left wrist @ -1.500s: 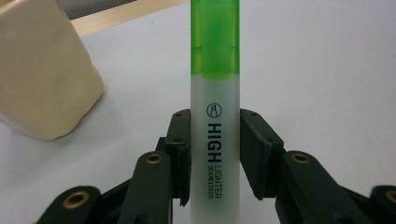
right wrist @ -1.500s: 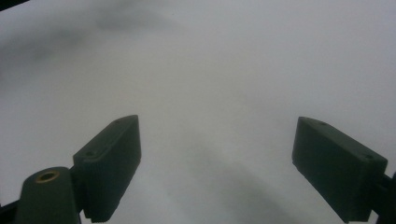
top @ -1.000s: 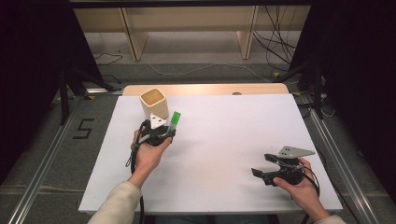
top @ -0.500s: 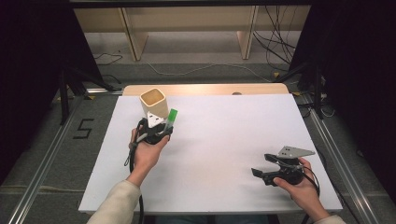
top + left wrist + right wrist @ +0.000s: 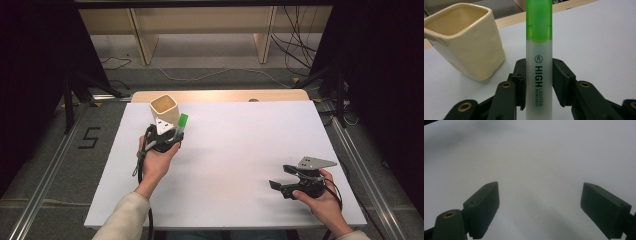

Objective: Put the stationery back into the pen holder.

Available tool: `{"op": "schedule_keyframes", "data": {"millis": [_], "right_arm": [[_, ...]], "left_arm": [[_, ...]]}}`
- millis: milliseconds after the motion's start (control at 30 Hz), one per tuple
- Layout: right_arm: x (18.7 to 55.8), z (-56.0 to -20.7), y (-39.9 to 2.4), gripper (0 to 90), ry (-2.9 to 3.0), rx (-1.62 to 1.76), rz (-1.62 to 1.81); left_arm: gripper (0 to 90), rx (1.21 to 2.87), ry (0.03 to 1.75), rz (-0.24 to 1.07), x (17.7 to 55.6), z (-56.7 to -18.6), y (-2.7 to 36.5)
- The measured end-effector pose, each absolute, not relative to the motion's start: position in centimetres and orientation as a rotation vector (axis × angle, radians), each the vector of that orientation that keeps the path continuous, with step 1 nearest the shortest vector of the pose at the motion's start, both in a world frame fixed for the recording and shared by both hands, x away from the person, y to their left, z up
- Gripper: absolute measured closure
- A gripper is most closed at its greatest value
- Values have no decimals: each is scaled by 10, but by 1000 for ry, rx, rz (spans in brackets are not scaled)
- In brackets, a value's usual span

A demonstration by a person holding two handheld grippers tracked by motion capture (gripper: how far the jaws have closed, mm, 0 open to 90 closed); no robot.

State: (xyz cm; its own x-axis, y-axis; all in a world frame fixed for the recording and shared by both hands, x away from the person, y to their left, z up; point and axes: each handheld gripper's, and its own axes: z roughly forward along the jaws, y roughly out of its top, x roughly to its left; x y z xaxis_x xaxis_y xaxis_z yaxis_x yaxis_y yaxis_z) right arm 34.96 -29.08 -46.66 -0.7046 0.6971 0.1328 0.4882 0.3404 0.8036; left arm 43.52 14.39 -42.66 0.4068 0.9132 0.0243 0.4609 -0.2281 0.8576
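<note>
In the left gripper view the highlighter (image 5: 539, 50) runs off the top and bottom edges, and the cream cup (image 5: 464, 40) is cut at the left edge.

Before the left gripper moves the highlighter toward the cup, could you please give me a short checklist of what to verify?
1. Grip: left gripper has both jaws pressed on the highlighter: ok.
2. Highlighter straight between the jaws, green cap pointing away from the gripper: ok.
3. Cup upright, mouth open: ok.
4. Cup inside free of other things: looks so in the left gripper view, though the bottom is hidden: cannot tell.
5. Highlighter apart from the cup, beside its wall: ok.
6. Right gripper open, holding nothing, well away on the table: ok.
</note>
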Motion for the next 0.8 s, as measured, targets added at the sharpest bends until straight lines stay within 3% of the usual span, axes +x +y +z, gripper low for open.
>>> {"op": "schedule_keyframes", "data": {"millis": [800], "right_arm": [[349,-466,-291,163,2372,1068,1288]], "left_arm": [[663,1772,1221,738,445,-420,150]]}}
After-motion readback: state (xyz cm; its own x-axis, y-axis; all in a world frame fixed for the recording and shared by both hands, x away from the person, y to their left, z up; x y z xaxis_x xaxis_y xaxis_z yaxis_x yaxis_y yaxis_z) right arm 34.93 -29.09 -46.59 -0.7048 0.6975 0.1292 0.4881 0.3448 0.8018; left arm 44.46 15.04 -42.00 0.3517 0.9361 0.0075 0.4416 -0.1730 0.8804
